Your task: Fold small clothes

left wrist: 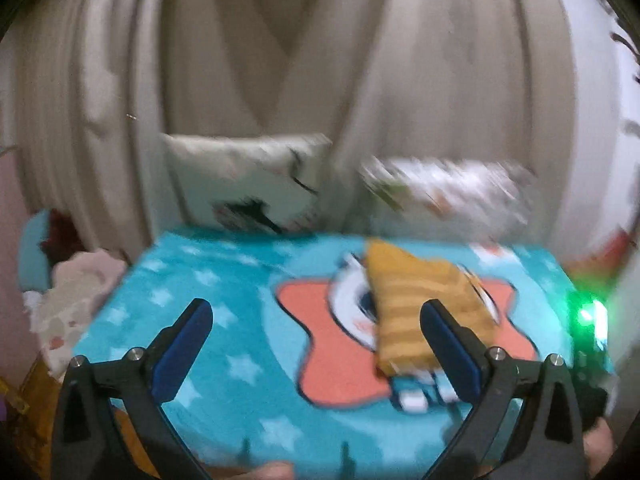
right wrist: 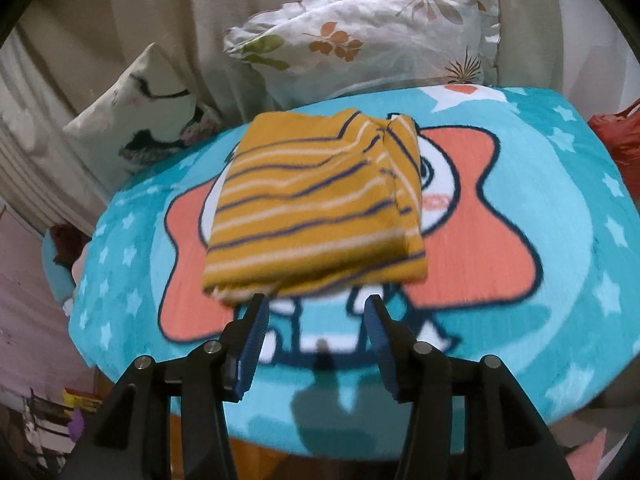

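Hovering with its blue-padded jaws spread and nothing between them, the right gripper (right wrist: 314, 312) points down at a folded mustard-yellow striped garment (right wrist: 316, 208), whose near edge lies just beyond its fingertips. The garment rests in a compact rectangle on a turquoise blanket (right wrist: 560, 208), over the coral star and cartoon figure printed at its middle. The left gripper (left wrist: 316, 312) also stands wide apart, gripping nothing; in its blurred view the same garment lies past its right-hand finger (left wrist: 448, 344), apart from the pads. No containers can be made out in either view. Behind the blanket, a floral pillow (right wrist: 380, 36) and a white cushion with a dark print (right wrist: 144, 120) lean against pale beige curtains (right wrist: 100, 12). A red item (right wrist: 624, 136) sits at the blanket's right edge, and crumpled fabric (left wrist: 76, 288) lies to its left.
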A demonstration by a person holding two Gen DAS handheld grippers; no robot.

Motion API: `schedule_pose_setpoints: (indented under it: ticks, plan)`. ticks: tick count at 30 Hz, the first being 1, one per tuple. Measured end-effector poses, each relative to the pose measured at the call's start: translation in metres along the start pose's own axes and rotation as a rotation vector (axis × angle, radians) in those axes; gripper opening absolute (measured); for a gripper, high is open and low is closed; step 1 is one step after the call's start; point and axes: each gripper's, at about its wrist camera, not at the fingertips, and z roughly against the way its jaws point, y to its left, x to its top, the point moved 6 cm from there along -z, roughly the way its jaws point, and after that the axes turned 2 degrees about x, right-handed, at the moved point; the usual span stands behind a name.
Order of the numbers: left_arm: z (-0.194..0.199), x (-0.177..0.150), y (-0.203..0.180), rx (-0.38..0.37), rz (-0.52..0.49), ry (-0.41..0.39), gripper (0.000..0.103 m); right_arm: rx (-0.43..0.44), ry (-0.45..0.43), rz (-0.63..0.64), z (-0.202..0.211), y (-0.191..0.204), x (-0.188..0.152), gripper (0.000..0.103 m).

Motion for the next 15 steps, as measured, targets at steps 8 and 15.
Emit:
schedule_pose_setpoints:
  ticks: [8,15]
  plan:
    - [-0.012,-0.061,-0.005,-0.025,-0.050,0.224,0.103,-0.046,0.011,0.033,0.019,0.016,-0.049,0.058]
    - [-0.023,-0.112,-0.004,-0.033,-0.018,0.382,0.103,-0.093,0.026,0.045,0.026,0.020,-0.076,0.060]
